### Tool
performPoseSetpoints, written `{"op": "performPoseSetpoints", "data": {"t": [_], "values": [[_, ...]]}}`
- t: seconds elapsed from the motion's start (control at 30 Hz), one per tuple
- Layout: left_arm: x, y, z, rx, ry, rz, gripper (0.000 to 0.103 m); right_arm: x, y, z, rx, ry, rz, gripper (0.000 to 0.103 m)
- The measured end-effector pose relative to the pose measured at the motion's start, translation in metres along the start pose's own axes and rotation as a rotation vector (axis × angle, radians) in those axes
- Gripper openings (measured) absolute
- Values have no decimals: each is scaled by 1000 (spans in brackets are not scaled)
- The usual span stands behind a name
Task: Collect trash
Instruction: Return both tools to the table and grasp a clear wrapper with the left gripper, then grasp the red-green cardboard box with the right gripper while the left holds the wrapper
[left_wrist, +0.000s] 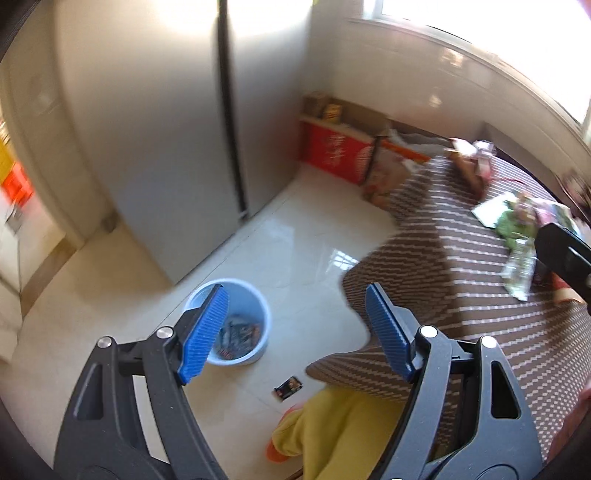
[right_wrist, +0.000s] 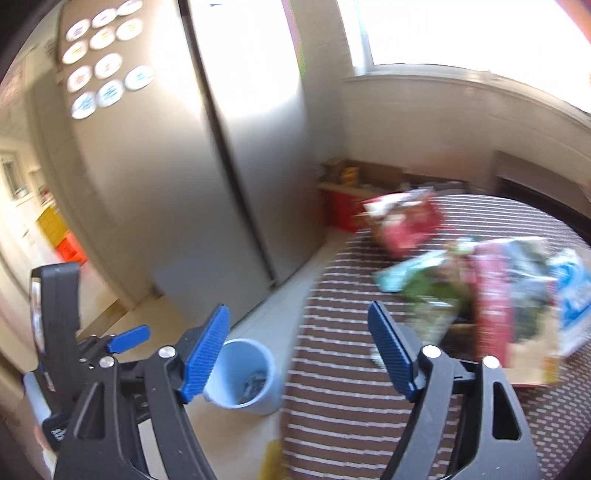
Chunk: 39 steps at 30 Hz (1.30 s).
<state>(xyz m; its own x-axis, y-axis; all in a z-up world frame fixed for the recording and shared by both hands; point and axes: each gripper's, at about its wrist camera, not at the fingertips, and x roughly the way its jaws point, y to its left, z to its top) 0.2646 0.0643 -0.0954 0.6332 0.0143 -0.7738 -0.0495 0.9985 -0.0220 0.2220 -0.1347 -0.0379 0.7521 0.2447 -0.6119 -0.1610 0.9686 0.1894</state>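
Observation:
A light blue bin stands on the tiled floor with wrappers inside; it also shows low in the right wrist view as the bin. A small dark wrapper lies on the floor beside it. My left gripper hangs open above floor and table edge, nothing between its blue pads. My right gripper is open too, empty, over the striped table's edge. Snack wrappers and a red packet are piled on the table. The same litter lies at the right in the left wrist view.
A tall steel fridge fills the back left, with round magnets on its side. Red and cardboard boxes sit against the wall under the window. A yellow garment shows below the table edge. The other gripper's body appears at left.

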Motion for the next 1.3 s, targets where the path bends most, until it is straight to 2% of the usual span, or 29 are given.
{"op": "performPoseSetpoints", "data": {"t": [0.17, 0.3, 0.4, 0.6, 0.8, 0.83, 0.87, 0.9, 0.97, 1.03, 1.1, 1.13, 1.17, 1.2, 1.23, 1.27, 1.3], "values": [[-2, -57, 5, 107, 14, -69, 76, -25, -62, -4, 94, -50, -135, 82], [0, -103, 4, 202, 17, -104, 76, -38, -104, -10, 165, -58, -209, 85], [1, -127, 4, 258, 13, -131, 80, -46, -129, -17, 206, -60, -253, 85], [9, -168, 6, 349, 3, -153, 80, -46, -164, -34, 276, -23, -303, 85], [27, -194, 1, 430, 9, -128, 79, -36, -178, -32, 293, 3, -294, 85], [29, -194, 1, 422, 3, -139, 76, -34, -178, -31, 291, 7, -280, 85], [32, -192, 3, 407, 5, -174, 58, -30, -179, -30, 290, 15, -266, 85], [32, -190, 5, 397, 16, -216, 34, -24, -179, -28, 289, 31, -243, 85], [32, -185, 7, 383, 27, -246, 26, -12, -178, -26, 302, 67, -231, 85], [32, -183, 7, 389, 17, -256, 23, 3, -176, -25, 330, 121, -237, 86], [30, -178, 6, 379, 11, -250, 21, 13, -172, -24, 325, 123, -237, 86], [30, -175, 6, 372, 10, -251, 21, 17, -168, -23, 310, 122, -266, 85], [28, -171, 6, 362, 8, -254, 19, 17, -166, -22, 300, 116, -285, 82], [26, -166, 6, 350, 1, -257, 19, 14, -159, -22, 275, 88, -300, 54], [22, -163, 6, 344, -7, -259, 19, 9, -154, -21, 263, 55, -309, 31], [20, -161, 6, 340, -17, -263, 19, 6, -151, -20, 260, 40, -301, 21], [18, -158, 7, 337, -29, -269, 19, 5, -151, -18, 263, 33, -282, 16]]}}
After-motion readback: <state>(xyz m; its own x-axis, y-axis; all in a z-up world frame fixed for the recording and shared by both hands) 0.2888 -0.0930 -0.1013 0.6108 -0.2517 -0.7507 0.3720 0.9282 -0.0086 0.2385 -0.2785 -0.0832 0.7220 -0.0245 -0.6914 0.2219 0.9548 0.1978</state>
